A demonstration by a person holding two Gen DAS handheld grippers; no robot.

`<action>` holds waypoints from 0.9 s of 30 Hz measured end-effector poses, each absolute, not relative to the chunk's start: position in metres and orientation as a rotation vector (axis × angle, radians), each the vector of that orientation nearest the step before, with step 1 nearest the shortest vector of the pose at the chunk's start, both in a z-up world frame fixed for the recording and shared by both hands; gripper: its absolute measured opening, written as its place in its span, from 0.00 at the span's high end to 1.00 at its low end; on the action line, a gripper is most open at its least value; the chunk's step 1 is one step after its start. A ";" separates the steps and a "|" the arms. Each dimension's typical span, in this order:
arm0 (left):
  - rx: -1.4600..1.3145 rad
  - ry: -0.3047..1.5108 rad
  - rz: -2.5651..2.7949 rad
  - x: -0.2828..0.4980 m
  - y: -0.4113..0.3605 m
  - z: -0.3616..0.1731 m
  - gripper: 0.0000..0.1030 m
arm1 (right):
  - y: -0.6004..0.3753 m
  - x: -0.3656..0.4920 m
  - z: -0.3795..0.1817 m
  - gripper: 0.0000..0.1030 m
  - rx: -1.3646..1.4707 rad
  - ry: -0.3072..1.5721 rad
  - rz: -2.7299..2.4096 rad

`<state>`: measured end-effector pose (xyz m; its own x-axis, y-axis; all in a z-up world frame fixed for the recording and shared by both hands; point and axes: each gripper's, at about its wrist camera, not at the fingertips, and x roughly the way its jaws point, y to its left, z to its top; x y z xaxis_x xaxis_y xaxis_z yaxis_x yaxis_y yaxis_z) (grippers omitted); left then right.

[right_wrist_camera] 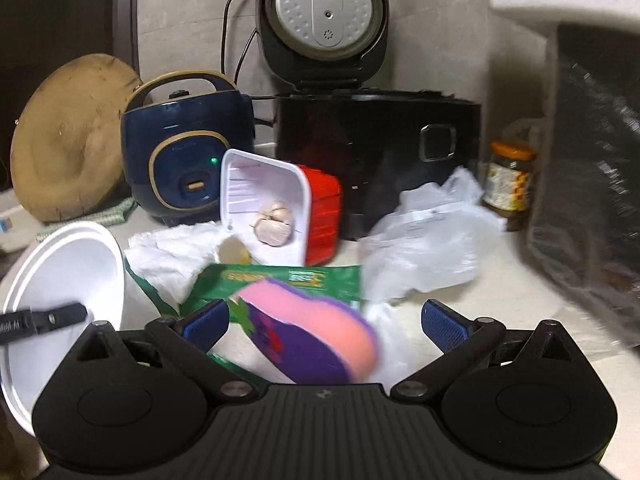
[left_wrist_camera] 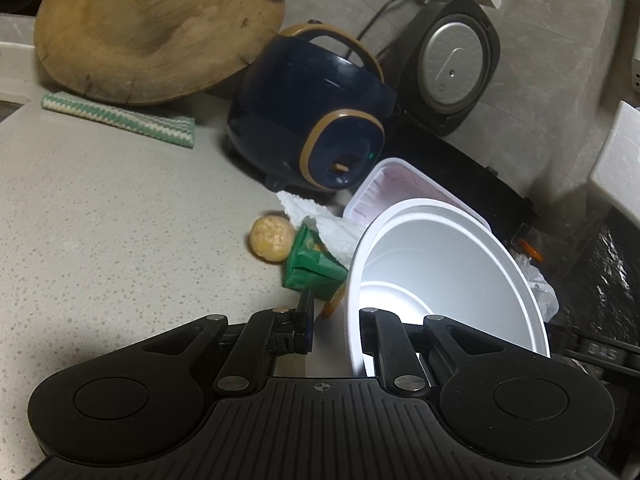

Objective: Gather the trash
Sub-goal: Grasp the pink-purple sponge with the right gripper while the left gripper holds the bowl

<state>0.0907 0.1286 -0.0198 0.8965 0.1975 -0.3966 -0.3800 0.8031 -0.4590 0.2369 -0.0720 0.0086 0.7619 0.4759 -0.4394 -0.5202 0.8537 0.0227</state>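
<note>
Left gripper [left_wrist_camera: 336,330] clamped on white bowl [left_wrist_camera: 440,272] rim, right gripper [right_wrist_camera: 325,322] wide, empty above clutter.

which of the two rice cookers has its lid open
The black rice cooker at the back: its lid stands up, showing the silver inner plate. The navy one with tan trim beside it is closed, handle over the top.
</note>
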 end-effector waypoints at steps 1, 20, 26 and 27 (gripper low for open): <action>-0.556 0.340 0.323 0.090 0.128 -0.020 0.84 | -0.069 0.241 0.006 0.01 -0.092 0.466 0.544; -0.473 0.282 0.236 0.082 0.110 -0.009 0.85 | -0.135 0.192 0.037 0.71 0.089 0.422 0.529; -0.437 0.275 0.094 0.068 0.075 0.002 0.85 | -0.197 0.131 0.046 0.71 0.128 0.321 0.423; -0.426 0.274 0.059 0.064 0.066 0.004 0.85 | -0.207 0.121 0.044 0.71 0.135 0.308 0.406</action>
<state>0.0639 0.0659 0.0044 0.9615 -0.0007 -0.2749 -0.1138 0.9094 -0.4002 0.1210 -0.2067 0.0443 0.8729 0.4081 -0.2675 -0.3675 0.9105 0.1896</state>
